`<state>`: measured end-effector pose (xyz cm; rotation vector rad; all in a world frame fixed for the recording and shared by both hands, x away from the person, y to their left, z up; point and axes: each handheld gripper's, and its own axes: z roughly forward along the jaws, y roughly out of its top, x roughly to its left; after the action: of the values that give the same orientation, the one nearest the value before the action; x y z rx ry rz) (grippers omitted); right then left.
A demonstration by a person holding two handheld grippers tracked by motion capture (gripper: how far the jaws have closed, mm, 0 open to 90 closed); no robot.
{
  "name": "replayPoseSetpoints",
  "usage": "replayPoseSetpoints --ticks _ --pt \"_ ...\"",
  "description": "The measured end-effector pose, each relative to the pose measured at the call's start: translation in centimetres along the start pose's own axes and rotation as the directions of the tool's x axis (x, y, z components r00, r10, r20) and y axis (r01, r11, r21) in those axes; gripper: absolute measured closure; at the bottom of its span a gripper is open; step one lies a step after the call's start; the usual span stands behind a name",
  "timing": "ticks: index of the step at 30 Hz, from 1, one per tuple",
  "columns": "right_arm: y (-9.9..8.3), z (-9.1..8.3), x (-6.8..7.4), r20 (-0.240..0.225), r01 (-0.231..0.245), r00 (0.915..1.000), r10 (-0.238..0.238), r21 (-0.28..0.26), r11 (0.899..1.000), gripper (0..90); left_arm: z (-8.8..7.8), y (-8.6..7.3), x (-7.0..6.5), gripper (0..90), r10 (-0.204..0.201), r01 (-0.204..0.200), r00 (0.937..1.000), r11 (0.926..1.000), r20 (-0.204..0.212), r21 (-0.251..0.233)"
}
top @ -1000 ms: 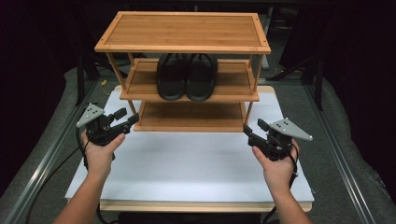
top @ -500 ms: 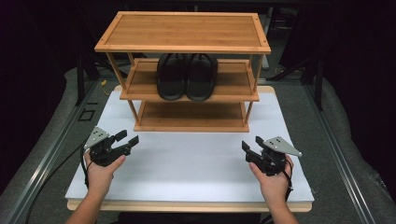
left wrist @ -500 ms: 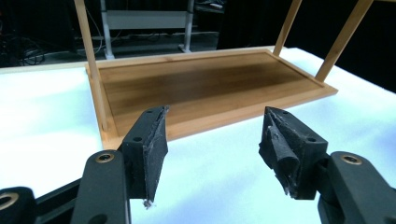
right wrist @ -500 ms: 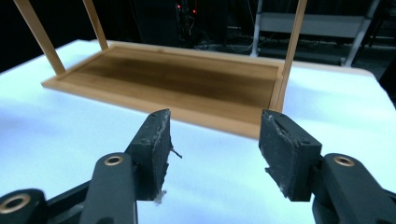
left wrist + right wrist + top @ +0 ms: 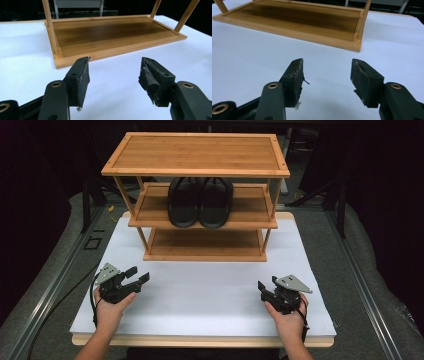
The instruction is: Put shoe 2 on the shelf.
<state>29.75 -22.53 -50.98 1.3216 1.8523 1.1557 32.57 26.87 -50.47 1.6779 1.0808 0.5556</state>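
Shoe rack (image 5: 200, 235) stands beyond both open claws.

one wooden rack (image 5: 195, 155), two black slippers (image 5: 200, 202), two claws (image 5: 136, 279)

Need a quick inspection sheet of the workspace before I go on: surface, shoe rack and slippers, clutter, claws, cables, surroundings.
Surface: white board, bare in front of the rack.
Job's things: three-tier bamboo shoe rack standing at the back of the board; pair of black slippers side by side on its middle shelf.
Clutter: nothing seen.
Claws: left claw and right claw low over the board, jaws open, nothing between them.
Cables: black cable at the left wrist.
Surroundings: grey padded floor, dark backdrop.
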Motion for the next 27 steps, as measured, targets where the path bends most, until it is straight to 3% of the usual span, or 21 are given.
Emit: replayPoseSetpoints --ticks 1,11,15,27 --pt "-0.1 0.1 0.0 0.015 -0.001 0.9999 0.001 0.011 1.000 44.1 0.1 -0.1 0.0 40.6 0.002 -0.002 1.0000 1.0000 0.000 0.005" --pt "-1.0 1.3 -0.2 -0.023 -0.016 0.9996 0.018 0.085 0.996 44.8 1.9 -1.3 -0.2 40.6 -0.017 0.014 0.9994 0.9973 0.032 0.071" --pt "-1.1 1.6 -0.1 -0.043 -0.023 0.9987 0.028 0.114 0.993 44.7 2.4 -1.6 -0.5 40.6 -0.006 0.002 0.9992 0.9957 0.040 0.093" --pt "-1.4 2.0 -0.3 -0.049 -0.027 0.9982 0.034 0.146 0.989 44.7 3.0 -2.0 -0.7 40.5 0.008 -0.014 0.9990 0.9903 0.045 0.138"
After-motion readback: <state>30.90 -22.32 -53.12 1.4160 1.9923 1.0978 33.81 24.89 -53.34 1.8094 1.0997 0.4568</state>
